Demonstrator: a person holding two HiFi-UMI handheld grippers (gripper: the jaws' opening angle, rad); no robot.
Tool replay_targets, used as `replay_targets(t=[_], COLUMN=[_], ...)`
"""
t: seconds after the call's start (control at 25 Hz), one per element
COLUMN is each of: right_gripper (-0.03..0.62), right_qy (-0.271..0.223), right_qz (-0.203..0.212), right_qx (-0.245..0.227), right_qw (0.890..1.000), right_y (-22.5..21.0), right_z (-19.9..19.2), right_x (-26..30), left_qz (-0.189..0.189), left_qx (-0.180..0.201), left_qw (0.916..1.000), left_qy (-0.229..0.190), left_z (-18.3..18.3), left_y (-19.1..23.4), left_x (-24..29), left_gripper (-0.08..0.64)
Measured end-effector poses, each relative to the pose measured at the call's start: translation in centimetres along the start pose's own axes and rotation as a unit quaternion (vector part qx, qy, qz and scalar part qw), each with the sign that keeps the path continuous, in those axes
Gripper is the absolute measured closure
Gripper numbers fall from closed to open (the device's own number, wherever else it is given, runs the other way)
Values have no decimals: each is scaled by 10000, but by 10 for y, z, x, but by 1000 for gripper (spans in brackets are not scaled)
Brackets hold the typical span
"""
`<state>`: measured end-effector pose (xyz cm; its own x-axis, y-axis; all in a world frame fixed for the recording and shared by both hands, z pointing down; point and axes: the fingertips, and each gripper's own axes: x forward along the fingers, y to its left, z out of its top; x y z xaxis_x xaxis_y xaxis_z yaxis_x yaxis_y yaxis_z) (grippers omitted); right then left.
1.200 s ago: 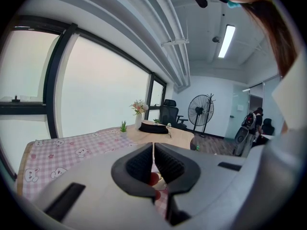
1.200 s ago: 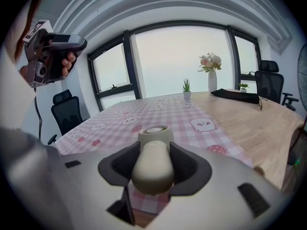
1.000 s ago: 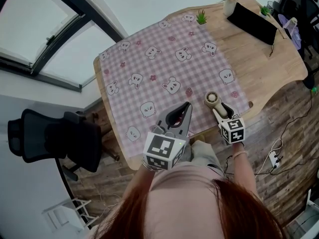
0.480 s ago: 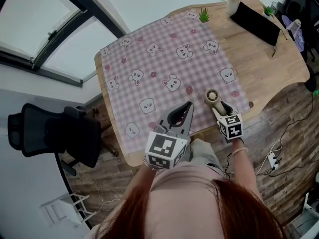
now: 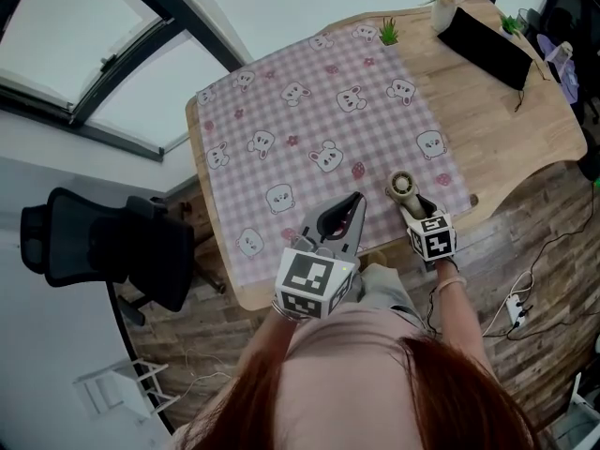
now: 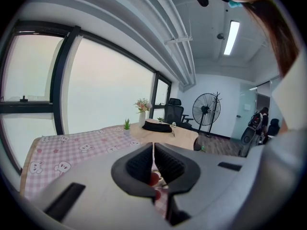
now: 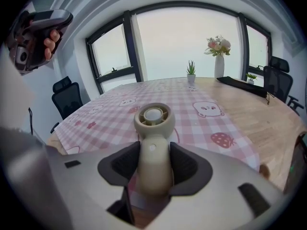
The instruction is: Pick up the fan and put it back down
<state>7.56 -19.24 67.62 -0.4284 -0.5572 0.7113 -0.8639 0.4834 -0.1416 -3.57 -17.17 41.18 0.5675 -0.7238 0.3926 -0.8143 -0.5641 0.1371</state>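
The table point(image 5: 511, 125) carries the checked cloth point(image 5: 309, 120), which covers most of the top and leaves bare wood to the cloth's right. That gives you a soft, flat place to work.

Your left gripper point(image 5: 351, 206) hangs over the cloth's near edge with its jaws pressed together on nothing. It is parked out of the way, since a one-handed lift needs no second claw.

Your right gripper point(image 5: 413, 206) is at the cloth's near right corner, tipped downward, with its pads clamped on either side of the handle of the fan point(image 5: 401, 186). You hold it there because the handle is the narrow, straight part that fits between the pads. The round head sits clear beyond the jaw tips and points across the cloth.

In the right gripper view the fan point(image 7: 153, 121) fills the gap squarely and centred, so the grip looks secure. Whether its underside rests on the cloth or hangs just above it, I cannot tell. It looks low, close over the cloth's near right corner.
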Motion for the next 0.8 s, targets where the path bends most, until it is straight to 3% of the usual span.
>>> replay_targets(t=[0.32,0.8], right_gripper=[378,354], right_qy=[-7,-454], right_qz=[158,226], right_qx=[-72,-439], right_qw=[9998,9978], right_y=[8,19], right_z=[2,15], right_x=[-4,-27], left_qz=[104,353], left_qx=[-23,-30], left_qw=[9999,9992], left_qy=[-56,-160], left_z=[1,-6], left_y=[-7,-13], left_x=[-8,-20], left_gripper=[545,545])
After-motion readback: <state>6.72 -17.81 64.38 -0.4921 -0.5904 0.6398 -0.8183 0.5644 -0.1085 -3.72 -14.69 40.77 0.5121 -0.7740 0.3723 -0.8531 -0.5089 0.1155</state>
